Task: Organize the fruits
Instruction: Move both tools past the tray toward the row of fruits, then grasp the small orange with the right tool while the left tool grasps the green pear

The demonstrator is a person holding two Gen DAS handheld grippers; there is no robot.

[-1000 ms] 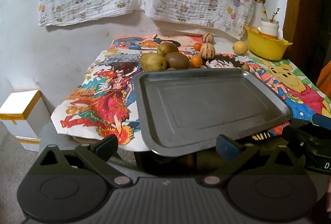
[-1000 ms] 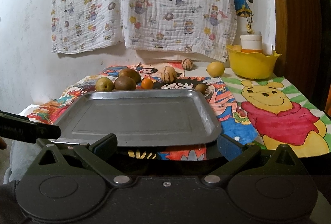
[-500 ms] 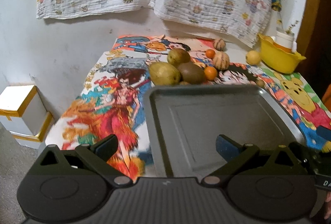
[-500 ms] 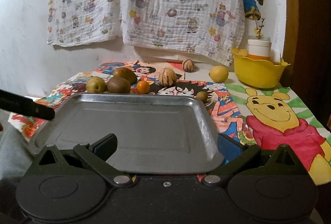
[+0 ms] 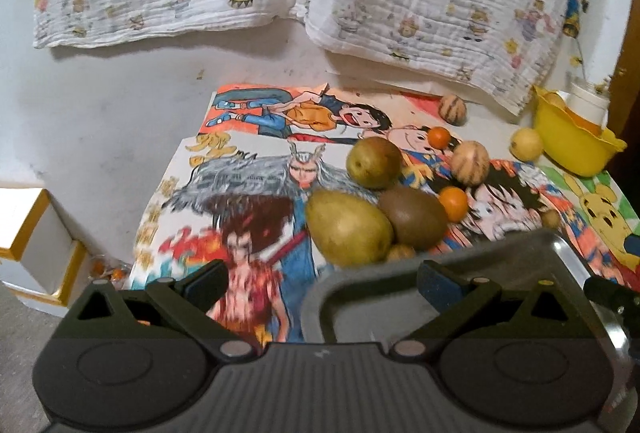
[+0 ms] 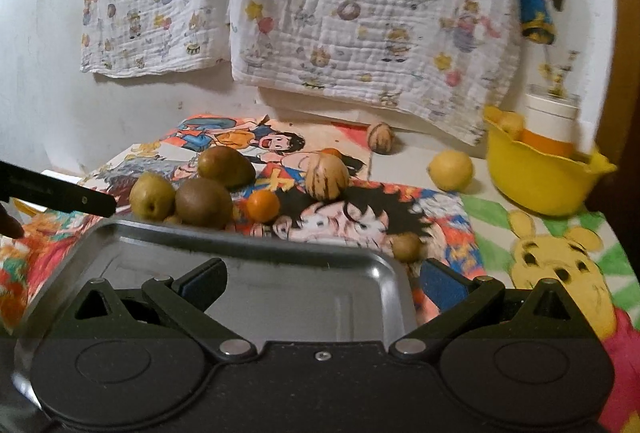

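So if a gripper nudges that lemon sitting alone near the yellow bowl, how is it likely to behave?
The lemon looks rounded and rests on bare tabletop with nothing touching it, so it would probably roll. It lies apart from the yellow bowl, which might stop it on that side. Its skin looks smooth, so open fingers could slip unless they close across the middle.

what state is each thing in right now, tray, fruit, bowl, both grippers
metal tray: empty, no fruit on it
green pear: loose on the table, touching the kiwi
lemon: alone, beside the yellow bowl
yellow bowl: upright, white cup inside
left gripper: open, holding nothing
right gripper: open, holding nothing
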